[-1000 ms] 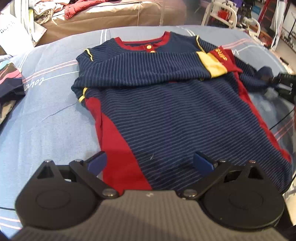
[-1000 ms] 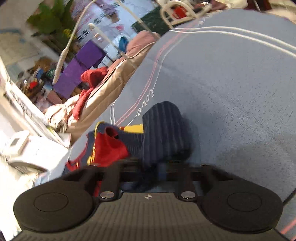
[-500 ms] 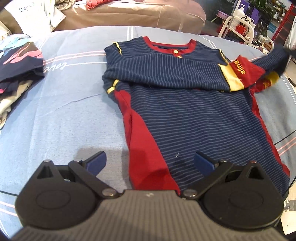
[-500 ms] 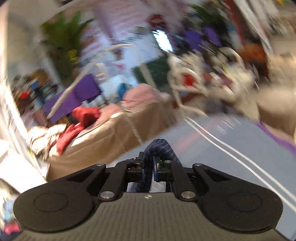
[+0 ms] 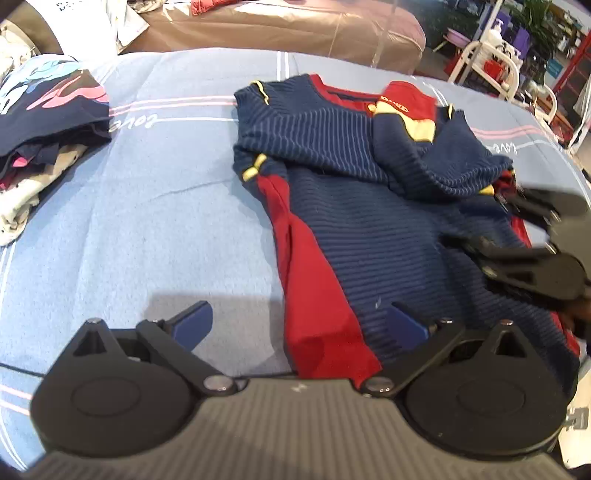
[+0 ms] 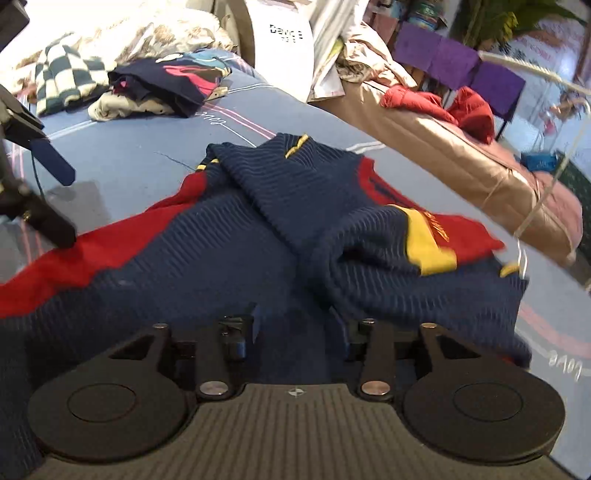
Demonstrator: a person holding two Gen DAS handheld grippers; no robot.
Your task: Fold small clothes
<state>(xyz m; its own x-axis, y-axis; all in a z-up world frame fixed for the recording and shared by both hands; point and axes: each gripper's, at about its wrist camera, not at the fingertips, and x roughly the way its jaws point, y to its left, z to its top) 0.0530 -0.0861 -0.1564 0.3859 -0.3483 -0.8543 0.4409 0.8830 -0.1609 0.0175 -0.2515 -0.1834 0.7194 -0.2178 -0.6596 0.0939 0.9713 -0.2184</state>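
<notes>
A navy striped long-sleeve shirt (image 5: 369, 221) with red side panels lies flat on the blue bed sheet (image 5: 147, 221); it also shows in the right wrist view (image 6: 221, 266). Both sleeves are folded across the chest; the right sleeve (image 6: 388, 258) with a yellow and red cuff lies loosely on top. My left gripper (image 5: 301, 325) is open and empty, hovering over the shirt's red hem corner. My right gripper (image 6: 299, 325) is open just above the shirt's middle, beside the folded sleeve; it appears at the right of the left wrist view (image 5: 532, 236).
A pile of folded clothes (image 5: 40, 122) sits at the sheet's far left, also seen in the right wrist view (image 6: 155, 88). A brown covered sofa (image 5: 280, 33) with red garments runs behind the bed. A white rack (image 5: 491, 62) stands at the far right.
My right gripper carried the right sleeve over the chest, laid it down and opened. The left gripper stayed open and shifted slightly left along the hem.
</notes>
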